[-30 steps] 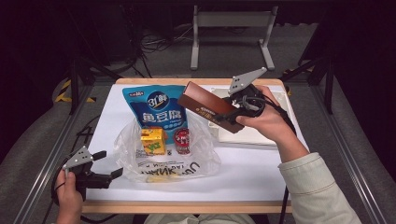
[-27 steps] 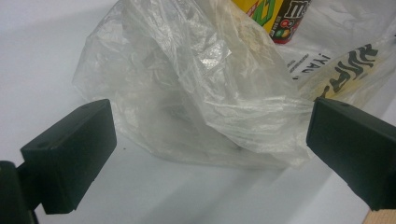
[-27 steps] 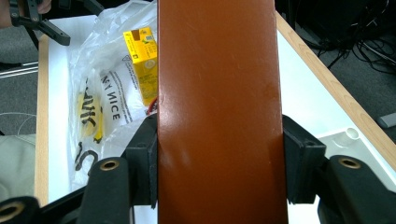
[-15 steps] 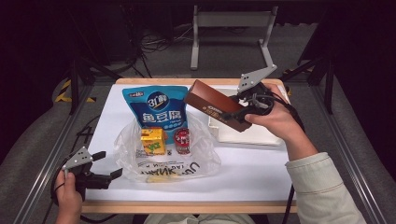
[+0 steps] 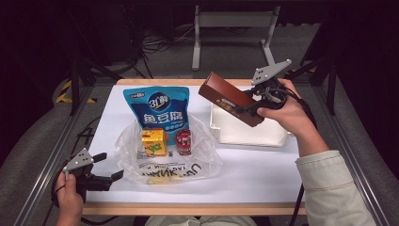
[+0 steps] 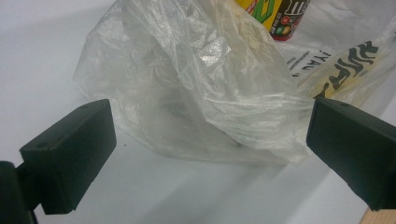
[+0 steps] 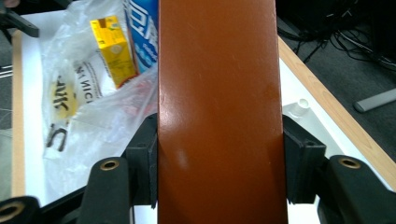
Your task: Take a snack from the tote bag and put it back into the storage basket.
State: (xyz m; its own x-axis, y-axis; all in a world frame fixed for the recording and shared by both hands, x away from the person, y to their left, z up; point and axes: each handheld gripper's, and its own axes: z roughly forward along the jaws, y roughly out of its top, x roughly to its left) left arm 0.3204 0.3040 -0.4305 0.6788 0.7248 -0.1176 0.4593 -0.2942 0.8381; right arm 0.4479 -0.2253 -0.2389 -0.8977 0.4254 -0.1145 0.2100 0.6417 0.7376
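Jaws of the right gripper (image 5: 254, 104) clamp a long, glossy brown box (image 5: 230, 98), tilted in the air above the white tray (image 5: 244, 134). The left gripper (image 5: 106, 165) rests spread wide by the crinkled clear plastic bag (image 5: 164, 155) on the table (image 5: 263, 169).

Two grippers: the left gripper (image 5: 104, 165) and the right gripper (image 5: 249, 104). One brown box (image 5: 230, 99). One white tray (image 5: 244, 129). One clear plastic bag (image 5: 164, 157). One blue snack pouch (image 5: 157, 108). One yellow carton (image 5: 154, 142). One red can (image 5: 184, 141). One tabletop (image 5: 254, 165).
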